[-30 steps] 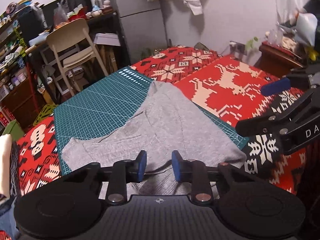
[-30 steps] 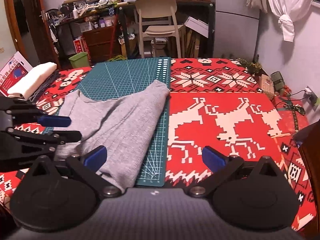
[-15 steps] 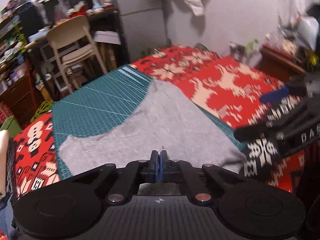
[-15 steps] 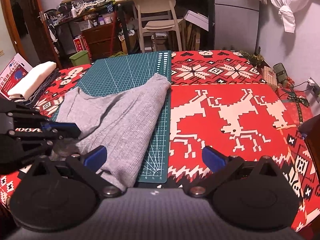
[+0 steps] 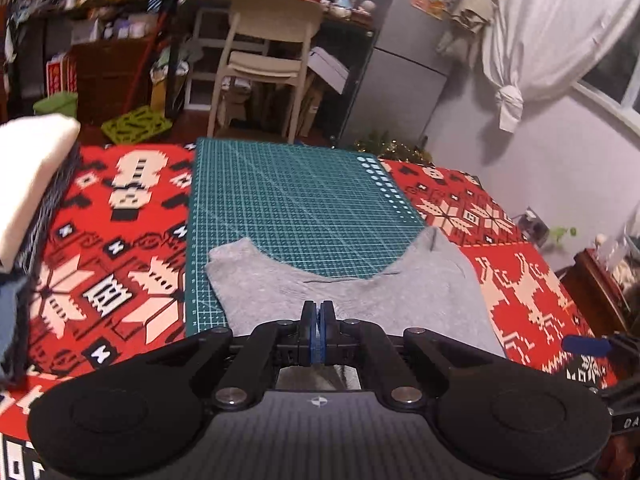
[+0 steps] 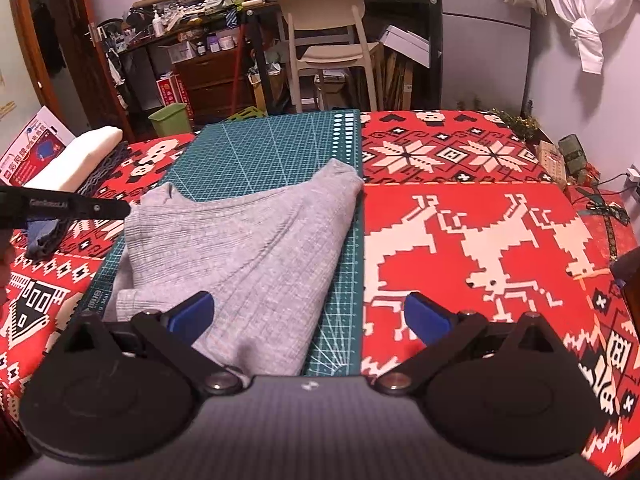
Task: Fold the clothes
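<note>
Listing the task's item first, the clerk asks: "Grey garment (image 6: pixel 248 248), location?"

The checker replies: "It lies crumpled on the green cutting mat (image 5: pixel 296 200). It covers the mat's near half and reaches the mat's right edge, and the mat's far half is bare. The mat sits on the red patterned cover (image 6: pixel 480 240), left of the cover's middle."

"Left gripper (image 5: pixel 319 328), condition?"

"Its blue pads are pressed together with no gap. They sit over the garment's near edge. Whether any cloth is pinched between them cannot be told."

"Right gripper (image 6: pixel 308 316)?"

"Its fingers are spread wide with nothing between the pads. The left pad is above the garment's near part and the right pad is above the red cover, past the mat's right edge."

"Other entries?"

"One white folded item (image 5: pixel 32 168) at the cover's left edge. One pale chair (image 6: pixel 324 32) beyond the far edge."
</note>
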### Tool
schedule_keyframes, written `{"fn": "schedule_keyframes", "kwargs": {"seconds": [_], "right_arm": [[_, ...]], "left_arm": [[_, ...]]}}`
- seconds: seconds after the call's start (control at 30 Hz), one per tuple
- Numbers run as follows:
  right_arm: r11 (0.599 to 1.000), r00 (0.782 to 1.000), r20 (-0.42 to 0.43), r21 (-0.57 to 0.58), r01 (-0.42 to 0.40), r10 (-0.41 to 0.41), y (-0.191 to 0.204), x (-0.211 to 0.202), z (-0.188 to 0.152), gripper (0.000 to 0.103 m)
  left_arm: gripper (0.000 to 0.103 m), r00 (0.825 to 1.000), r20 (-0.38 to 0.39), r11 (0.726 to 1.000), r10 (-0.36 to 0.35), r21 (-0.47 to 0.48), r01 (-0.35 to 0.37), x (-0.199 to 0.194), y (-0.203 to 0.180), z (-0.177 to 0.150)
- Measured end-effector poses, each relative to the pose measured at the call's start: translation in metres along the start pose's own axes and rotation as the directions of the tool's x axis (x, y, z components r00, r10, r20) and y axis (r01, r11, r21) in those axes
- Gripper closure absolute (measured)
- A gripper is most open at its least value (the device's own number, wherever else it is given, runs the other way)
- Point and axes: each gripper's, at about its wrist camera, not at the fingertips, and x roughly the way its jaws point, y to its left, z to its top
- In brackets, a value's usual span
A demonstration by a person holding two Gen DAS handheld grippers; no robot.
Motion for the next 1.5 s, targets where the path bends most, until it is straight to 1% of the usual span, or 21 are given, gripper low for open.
{"fn": "schedule_keyframes", "kwargs": {"seconds": [0.1, 0.2, 0.3, 0.37, 0.4, 0.43, 0.47, 0.5, 0.57, 0.67, 0.77, 0.8, 0.87, 1.03, 1.17, 1.27, 1.33, 1.4, 1.43, 1.47, 1.5], "right_arm": [[1.000, 1.000, -0.005, -0.016, -0.006, 0.006, 0.005, 0.005, 0.002, 0.001], [0.999, 1.000, -0.011, -0.043, -0.017, 0.017, 0.012, 0.009, 0.003, 0.008], [0.998, 0.999, -0.024, -0.057, -0.028, 0.027, 0.017, 0.014, 0.003, 0.014], [0.997, 0.999, -0.037, -0.062, -0.039, 0.036, 0.020, 0.017, 0.003, 0.024], [0.997, 0.998, -0.044, -0.066, -0.050, 0.047, 0.022, 0.019, 0.002, 0.027], [0.996, 0.997, -0.050, -0.070, -0.063, 0.059, 0.024, 0.020, 0.002, 0.033], [0.995, 0.996, -0.054, -0.075, -0.072, 0.068, 0.027, 0.020, 0.001, 0.040], [0.993, 0.996, -0.058, -0.084, -0.078, 0.073, 0.030, 0.021, 0.000, 0.044], [0.990, 0.994, -0.065, -0.108, -0.090, 0.083, 0.037, 0.021, -0.002, 0.067], [0.984, 0.991, -0.069, -0.131, -0.123, 0.115, 0.048, 0.018, -0.005, 0.078], [0.973, 0.985, -0.069, -0.162, -0.165, 0.156, 0.060, 0.014, -0.008, 0.085], [0.968, 0.983, -0.070, -0.176, -0.177, 0.167, 0.064, 0.013, -0.009, 0.086], [0.957, 0.980, -0.074, -0.211, -0.197, 0.185, 0.073, 0.012, -0.012, 0.094], [0.921, 0.971, -0.085, -0.310, -0.238, 0.222, 0.102, 0.017, -0.022, 0.097], [0.890, 0.967, -0.100, -0.378, -0.257, 0.236, 0.121, 0.022, -0.029, 0.097], [0.866, 0.972, -0.096, -0.441, -0.235, 0.215, 0.133, 0.027, -0.033, 0.096], [0.858, 0.974, -0.096, -0.462, -0.226, 0.205, 0.138, 0.031, -0.034, 0.096], [0.860, 0.975, -0.099, -0.460, -0.222, 0.198, 0.137, 0.035, -0.032, 0.095], [0.863, 0.976, -0.097, -0.457, -0.216, 0.193, 0.136, 0.037, -0.031, 0.094], [0.864, 0.978, -0.092, -0.458, -0.209, 0.188, 0.135, 0.038, -0.030, 0.090], [0.863, 0.980, -0.085, -0.463, -0.201, 0.182, 0.135, 0.038, -0.029, 0.089]], "left_arm": [[0.101, 1.000, -0.009, 1.000, 0.012, -0.025, -0.012, 0.010, 0.007, -0.003], [0.101, 0.999, -0.017, 0.998, 0.033, -0.051, -0.034, 0.019, 0.016, -0.006], [0.101, 0.999, -0.020, 0.996, 0.036, -0.077, -0.037, 0.025, 0.022, -0.008], [0.101, 0.999, -0.029, 0.996, 0.036, -0.081, -0.039, 0.028, 0.022, -0.010], [0.100, 0.999, -0.031, 0.996, 0.038, -0.082, -0.041, 0.028, 0.022, -0.011], [0.100, 0.999, -0.029, 0.996, 0.041, -0.081, -0.043, 0.028, 0.022, -0.012], [0.096, 0.999, -0.027, 0.996, 0.044, -0.080, -0.046, 0.027, 0.022, -0.012], [0.095, 0.998, -0.022, 0.995, 0.052, -0.082, -0.054, 0.025, 0.023, -0.012], [0.091, 0.998, -0.013, 0.994, 0.060, -0.094, -0.061, 0.021, 0.026, -0.012], [0.089, 0.999, -0.003, 0.993, 0.052, -0.103, -0.052, 0.010, 0.029, -0.013], [0.089, 0.999, -0.001, 0.995, 0.041, -0.088, -0.041, -0.004, 0.027, -0.017], [0.089, 0.999, -0.007, 0.997, 0.032, -0.075, -0.033, -0.010, 0.025, -0.020], [0.089, 1.000, -0.019, 0.999, 0.021, -0.044, -0.022, -0.019, 0.020, -0.028], [0.089, 0.998, -0.064, 1.000, 0.016, 0.009, -0.015, -0.035, 0.008, -0.051], [0.089, 0.995, -0.096, 1.000, 0.003, -0.001, -0.003, -0.042, 0.005, -0.066], [0.089, 0.994, -0.110, 1.000, -0.009, -0.025, 0.006, -0.044, 0.006, -0.072], [0.089, 0.994, -0.112, 0.999, -0.016, -0.038, 0.011, -0.045, 0.007, -0.074], [0.089, 0.994, -0.110, 0.999, -0.019, -0.045, 0.014, -0.045, 0.009, -0.074], [0.089, 0.994, -0.108, 0.999, -0.021, -0.049, 0.016, -0.045, 0.009, -0.073], [0.089, 0.994, -0.108, 0.998, -0.025, -0.052, 0.019, -0.045, 0.010, -0.073], [0.089, 0.994, -0.108, 0.998, -0.029, -0.055, 0.023, -0.045, 0.011, -0.072]]}}
